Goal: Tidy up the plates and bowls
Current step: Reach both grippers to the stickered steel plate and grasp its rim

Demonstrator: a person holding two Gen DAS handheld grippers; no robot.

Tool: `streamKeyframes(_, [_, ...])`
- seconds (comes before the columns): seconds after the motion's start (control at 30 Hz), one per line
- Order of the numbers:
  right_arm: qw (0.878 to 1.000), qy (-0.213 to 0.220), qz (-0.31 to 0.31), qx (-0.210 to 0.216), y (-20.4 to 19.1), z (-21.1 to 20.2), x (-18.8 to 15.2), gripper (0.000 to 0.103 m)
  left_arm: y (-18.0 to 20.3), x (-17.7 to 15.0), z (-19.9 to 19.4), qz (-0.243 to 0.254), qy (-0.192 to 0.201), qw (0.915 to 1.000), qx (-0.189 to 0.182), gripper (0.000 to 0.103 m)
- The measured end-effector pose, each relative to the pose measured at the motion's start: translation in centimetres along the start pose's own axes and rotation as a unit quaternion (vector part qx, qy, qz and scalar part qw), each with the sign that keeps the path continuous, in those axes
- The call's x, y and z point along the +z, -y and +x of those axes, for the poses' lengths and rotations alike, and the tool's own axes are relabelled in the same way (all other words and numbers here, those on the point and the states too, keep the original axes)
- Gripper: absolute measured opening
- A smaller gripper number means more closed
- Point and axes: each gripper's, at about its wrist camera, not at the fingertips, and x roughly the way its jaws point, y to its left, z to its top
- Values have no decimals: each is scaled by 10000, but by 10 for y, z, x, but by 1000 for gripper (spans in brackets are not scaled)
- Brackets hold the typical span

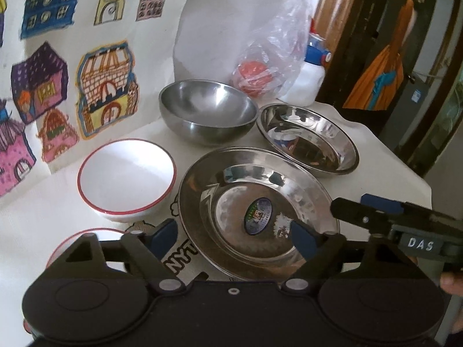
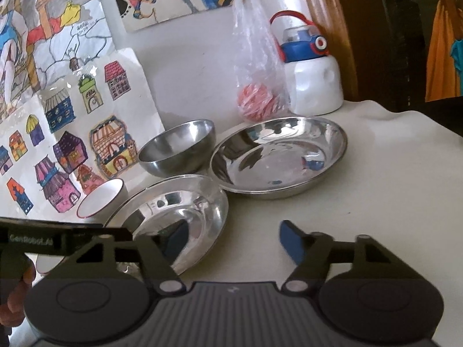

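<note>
Hovering with jaws spread and empty, the left gripper [image 1: 233, 235] straddles the near rim of the flat steel plate [image 1: 257, 211]; the right gripper [image 2: 231, 241], equally released, sits beside it. A thin, slick rim could slip from the pads and clatter. Beyond, the white bowl [image 1: 127, 175], steel bowl [image 1: 207, 111] and deep dish [image 1: 308, 138] crowd close, so a swing might knock them.
</note>
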Motion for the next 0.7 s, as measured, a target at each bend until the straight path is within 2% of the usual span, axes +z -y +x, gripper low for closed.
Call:
streamKeyframes(0.17, [9999, -113, -24, 36, -2, 5, -2, 35, -3, 1, 2, -235, 7, 9996, 147, 68])
streamKeyframes(0.23, [9999, -122, 7, 100, -2, 4, -2, 27, -5, 2, 1, -306, 38, 9993, 220, 54])
streamKeyframes(0.3, [9999, -116, 6, 97, -3, 3, -2, 19, -6, 3, 1, -364, 12, 9990, 261, 47])
streamKeyframes(0.43, [9999, -102, -82, -73, -6, -4, -5, 19, -7, 2, 2, -432, -86, 9988, 230, 36])
streamKeyframes(0.7, [9998, -118, -26, -133, 6, -33, -16, 18, 6, -9, -3, -320, -261, 9990, 182, 25])
